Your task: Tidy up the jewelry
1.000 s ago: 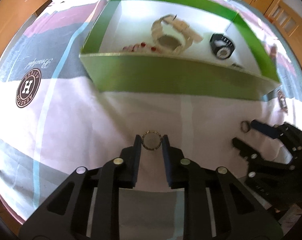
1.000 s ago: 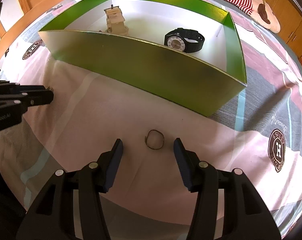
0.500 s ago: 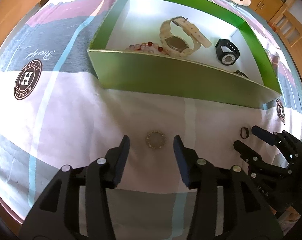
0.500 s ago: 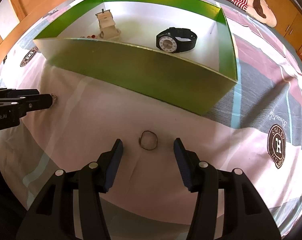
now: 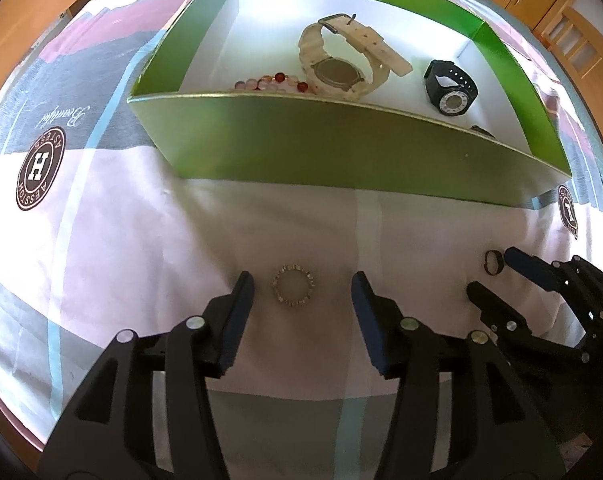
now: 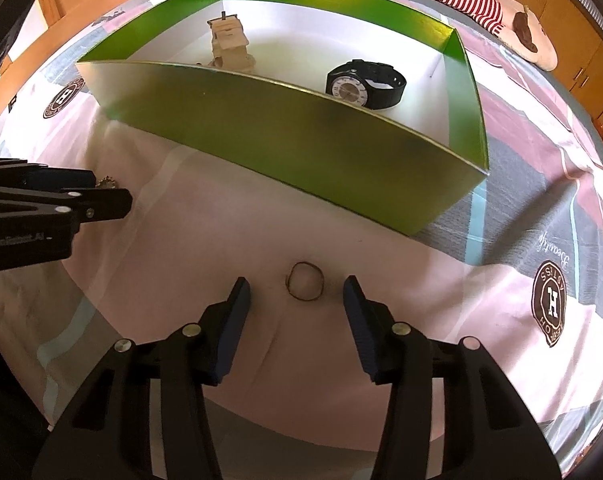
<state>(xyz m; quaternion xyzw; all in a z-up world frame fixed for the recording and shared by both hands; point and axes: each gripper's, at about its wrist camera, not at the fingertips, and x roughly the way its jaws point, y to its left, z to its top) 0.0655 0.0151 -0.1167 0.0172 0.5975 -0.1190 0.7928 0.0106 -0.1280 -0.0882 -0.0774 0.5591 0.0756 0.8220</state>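
A small beaded ring (image 5: 294, 289) lies on the bedsheet between the fingertips of my left gripper (image 5: 301, 290), which is open and empty. A thin dark ring (image 6: 305, 286) lies on the sheet between the fingertips of my right gripper (image 6: 297, 294), also open and empty; this ring also shows in the left wrist view (image 5: 492, 262). Beyond both stands a green box (image 5: 341, 152) holding a cream watch (image 5: 343, 60), a black watch (image 5: 451, 88) and a pink and red bead bracelet (image 5: 269, 81). The box (image 6: 285, 128) and the black watch (image 6: 365, 85) also show in the right wrist view.
The patterned sheet (image 5: 101, 216) with round brown logos (image 5: 41, 168) covers the bed. The right gripper (image 5: 541, 300) sits at the right edge of the left view. A striped plush toy (image 6: 501, 8) lies behind the box. Wooden furniture (image 6: 581, 32) rings the bed.
My left gripper was closed around the beaded ring a second ago and has opened wide; the ring lies free on the sheet. The right gripper stayed open around the thin ring.
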